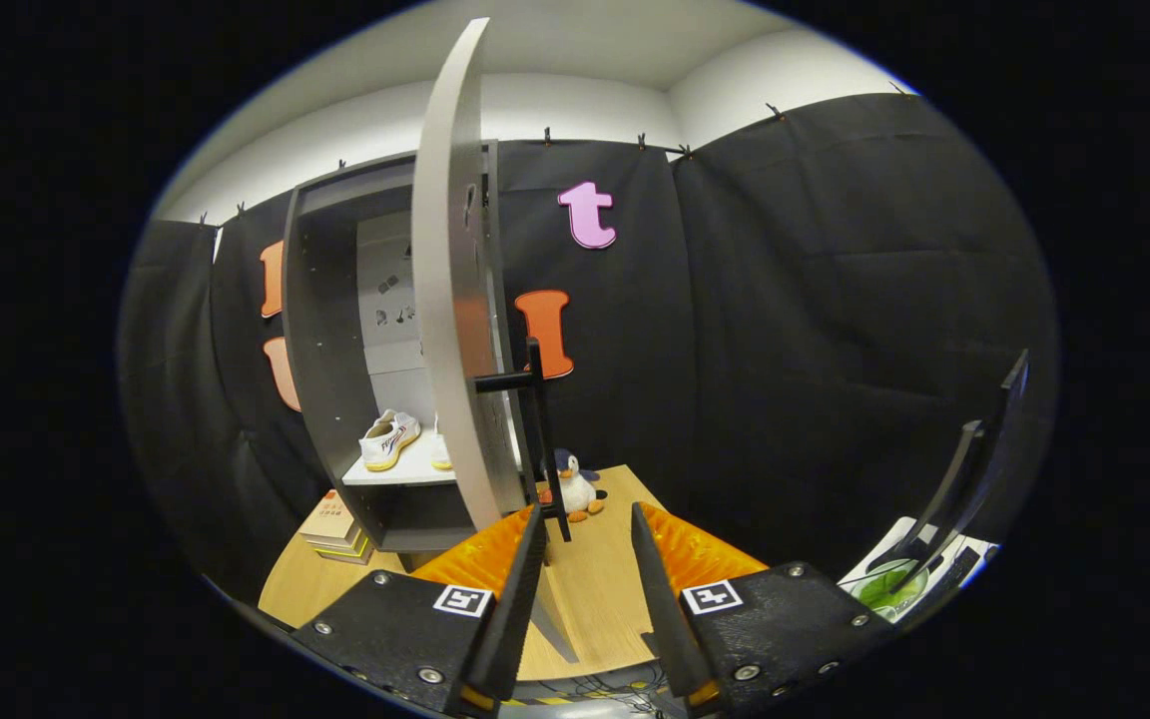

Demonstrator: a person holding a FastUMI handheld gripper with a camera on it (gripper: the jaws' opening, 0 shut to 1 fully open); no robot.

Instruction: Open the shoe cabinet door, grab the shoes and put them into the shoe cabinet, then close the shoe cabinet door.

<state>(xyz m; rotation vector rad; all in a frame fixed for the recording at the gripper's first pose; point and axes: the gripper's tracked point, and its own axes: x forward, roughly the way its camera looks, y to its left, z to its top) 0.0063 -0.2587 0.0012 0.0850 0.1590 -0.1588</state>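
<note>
The grey shoe cabinet [320,330] stands on the wooden table, beyond my fingers to the left. Its door [450,300] is swung out towards me, seen almost edge-on, with a black bar handle [535,429] on its right face. A pair of white shoes [390,439] rests on the cabinet's white shelf, one partly hidden behind the door. My gripper [587,521] is open, its fingers standing apart with nothing between them. The handle's lower end is just ahead of the left fingertip.
A small penguin plush [575,484] sits on the table [585,599] to the right of the door. A stack of books [335,527] lies at the cabinet's lower left. To the right stand a dark rack [964,489] and a green item [884,587].
</note>
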